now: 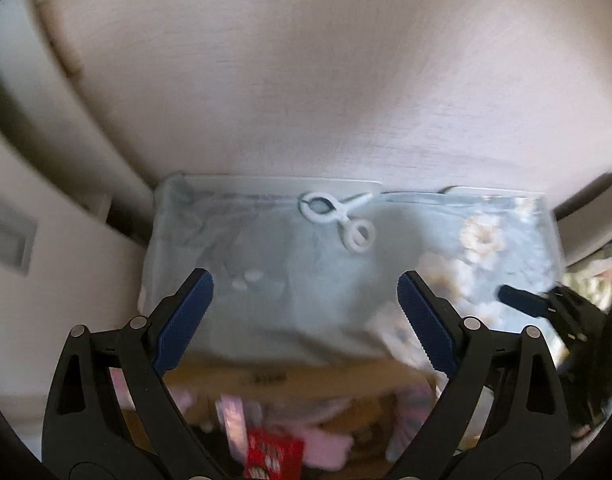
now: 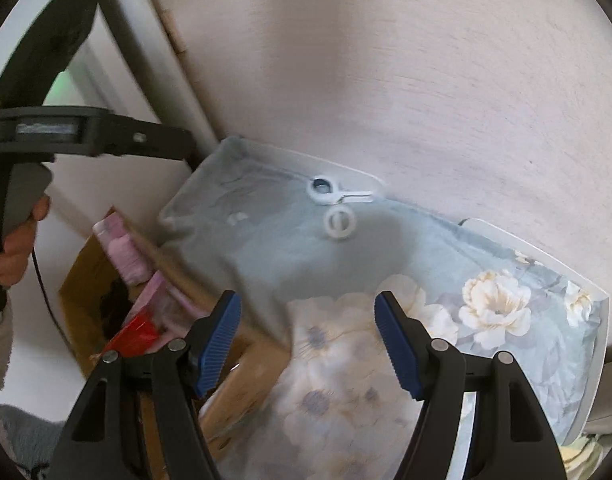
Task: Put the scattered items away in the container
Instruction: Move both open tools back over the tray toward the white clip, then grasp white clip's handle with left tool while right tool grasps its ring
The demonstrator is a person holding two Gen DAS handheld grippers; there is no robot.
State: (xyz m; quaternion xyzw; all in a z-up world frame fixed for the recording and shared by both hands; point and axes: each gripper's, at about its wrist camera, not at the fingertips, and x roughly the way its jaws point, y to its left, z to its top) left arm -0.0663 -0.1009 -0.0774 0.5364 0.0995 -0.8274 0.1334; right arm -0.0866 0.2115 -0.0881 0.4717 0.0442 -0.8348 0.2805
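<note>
A: How do the tongs stand?
B: Both spread wide, gripping nothing. The left gripper and right gripper hover over the floral cloth.
A: And the white clip?
B: Lying on the cloth's far edge. The cardboard box sits beside it, pink packets inside.

cardboard box print, seemingly unreadable

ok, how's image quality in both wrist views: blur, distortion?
Left wrist: heavy fisheye bending; cardboard box contents at the bottom smeared by blur, white scissors fairly sharp. Right wrist: same curvature; box and floral cloth edges soft, the claw crisp; soft shadow falls beside the scissors.
</note>
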